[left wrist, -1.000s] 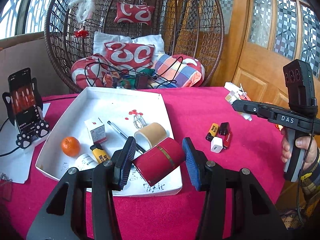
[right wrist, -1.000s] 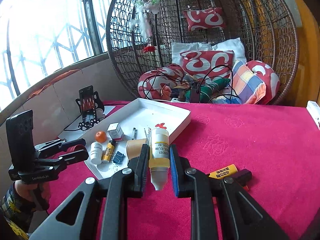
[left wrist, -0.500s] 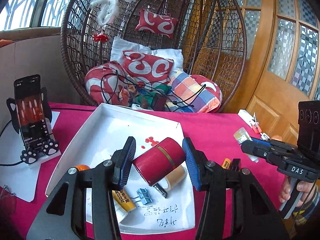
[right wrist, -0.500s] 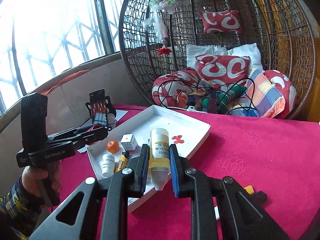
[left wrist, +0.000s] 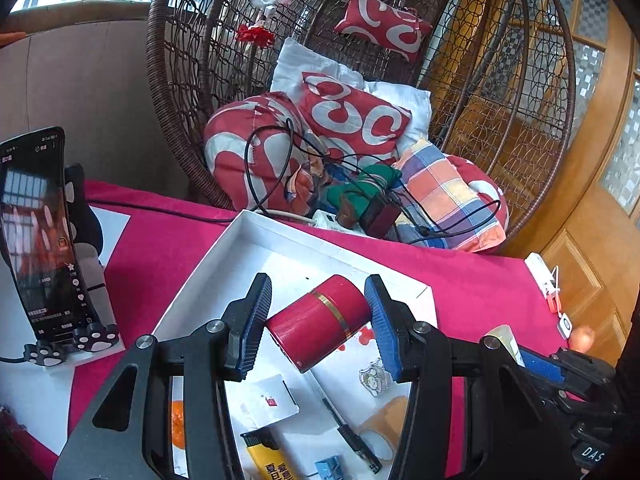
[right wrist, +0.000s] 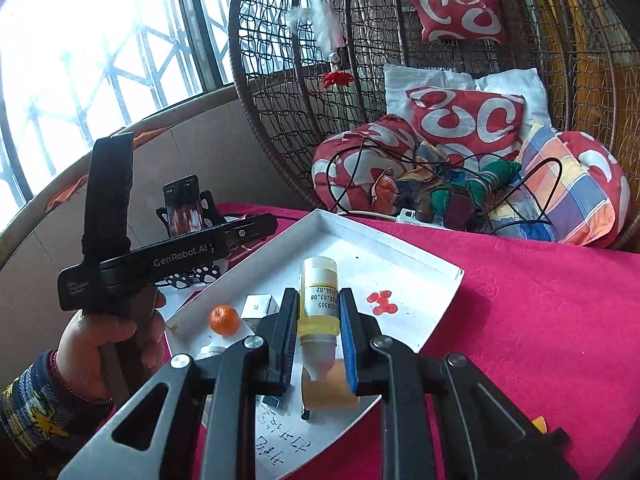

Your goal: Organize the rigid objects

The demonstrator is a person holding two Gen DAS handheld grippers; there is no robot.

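My left gripper (left wrist: 316,300) is shut on a red tin with a gold band (left wrist: 320,328), held tilted above the white tray (left wrist: 288,264). Under it in the tray lie a white box (left wrist: 272,400), an orange (left wrist: 178,424), a pen (left wrist: 344,428) and a tape roll (left wrist: 380,432). My right gripper (right wrist: 318,300) is shut on a yellow dropper bottle (right wrist: 318,280), nozzle toward the camera, over the tray's near corner (right wrist: 400,248). The left gripper's body (right wrist: 160,256) and the hand holding it (right wrist: 104,332) show at the left of the right wrist view.
A phone on a black stand (left wrist: 40,240) sits left of the tray on the red tablecloth (left wrist: 460,280). A wicker hanging chair with cushions and cables (left wrist: 360,120) is behind the table. Small white items (left wrist: 544,280) lie at the table's right edge by the wooden door.
Both grippers have travelled over the tray with their loads still held. The left one rolled, so the tin now tilts the other way. The right gripper came in from the right.
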